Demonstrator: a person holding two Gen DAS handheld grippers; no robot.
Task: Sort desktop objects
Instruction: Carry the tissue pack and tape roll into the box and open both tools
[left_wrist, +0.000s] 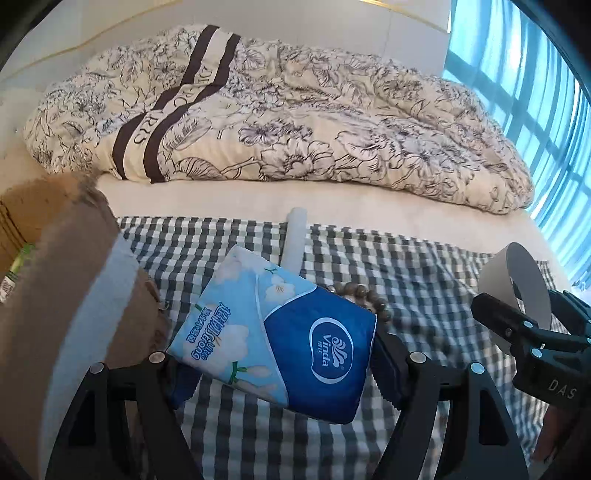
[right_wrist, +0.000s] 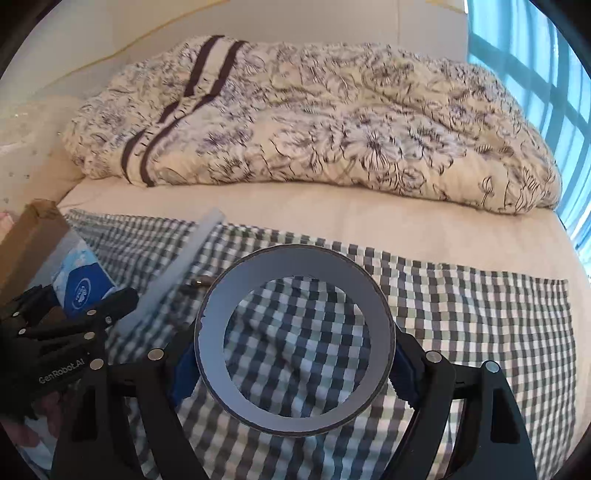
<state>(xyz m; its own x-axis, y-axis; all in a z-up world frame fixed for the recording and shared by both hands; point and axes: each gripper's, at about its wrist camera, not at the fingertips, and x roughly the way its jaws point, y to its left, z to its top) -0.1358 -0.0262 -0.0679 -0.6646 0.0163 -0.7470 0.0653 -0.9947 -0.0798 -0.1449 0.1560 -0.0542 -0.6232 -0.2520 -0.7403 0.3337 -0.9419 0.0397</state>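
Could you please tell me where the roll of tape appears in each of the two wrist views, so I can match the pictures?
Left wrist view: the roll of tape sits at the far right edge, held by the right gripper.
Right wrist view: the roll of tape fills the lower centre, seen through its hole.
Shared landmark: the tissue pack, centre in the left view, far left in the right view.

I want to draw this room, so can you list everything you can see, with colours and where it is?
Tissue pack: one, blue and white, in left gripper.
Tape roll: one, grey, in right gripper.
Bead bracelet: one, brown, behind the pack.
White stick: one, on the cloth.
Cardboard box: one, brown, left.
Checked cloth: one, grey-white, on bed.
Quilt: one, cream floral, far side.
Window: blue, right.
Left gripper: black.
Right gripper: black.
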